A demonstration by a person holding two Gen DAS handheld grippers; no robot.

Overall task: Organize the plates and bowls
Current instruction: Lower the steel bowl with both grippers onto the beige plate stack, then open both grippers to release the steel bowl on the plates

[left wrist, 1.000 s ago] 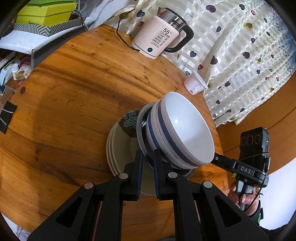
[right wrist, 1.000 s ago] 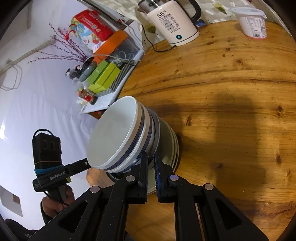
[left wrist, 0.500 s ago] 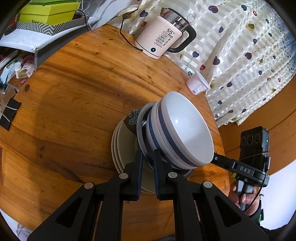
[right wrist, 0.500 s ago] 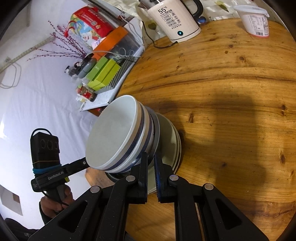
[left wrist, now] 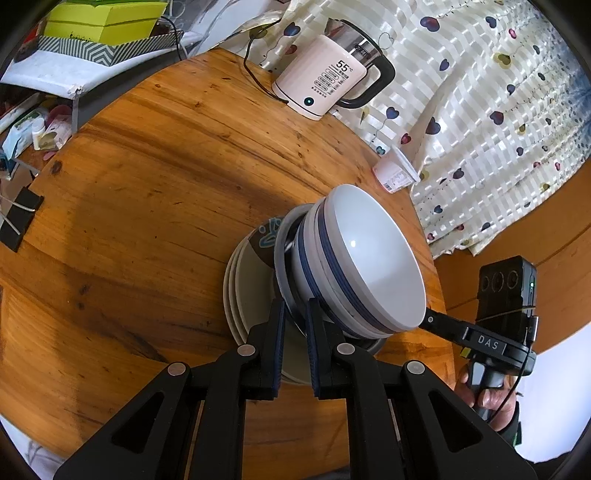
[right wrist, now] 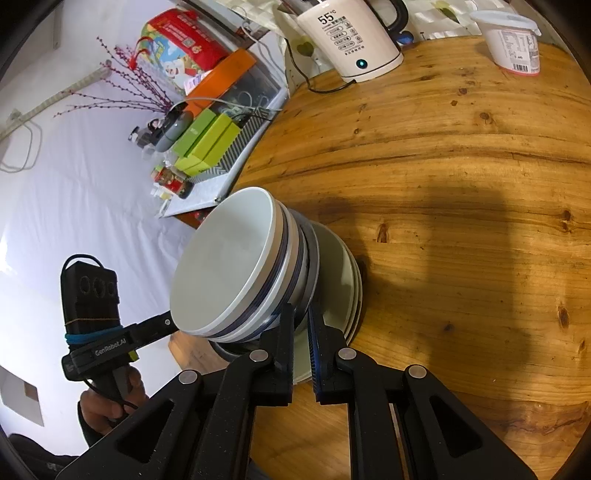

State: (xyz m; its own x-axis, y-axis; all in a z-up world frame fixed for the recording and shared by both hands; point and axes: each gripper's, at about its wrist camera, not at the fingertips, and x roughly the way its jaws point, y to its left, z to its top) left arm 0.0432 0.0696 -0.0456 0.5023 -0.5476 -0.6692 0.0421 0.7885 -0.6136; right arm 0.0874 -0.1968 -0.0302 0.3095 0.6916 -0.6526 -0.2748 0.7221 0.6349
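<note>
Nested white bowls with blue bands sit in a grey dish. The dish lies over stacked cream plates on the round wooden table. My left gripper is shut on the dish's near rim. My right gripper is shut on the opposite rim. Each gripper shows in the other's view, at the far side of the bowls: the right gripper and the left gripper. I cannot tell whether the stack is raised off the wood.
A white kettle with its cord stands at the table's far edge, beside a yogurt cup. A heart-print cloth hangs behind. Green boxes and clutter fill a shelf past the table. The table edge runs close by the stack.
Both grips hold as before. The table and kettle have shifted only slightly in the views.
</note>
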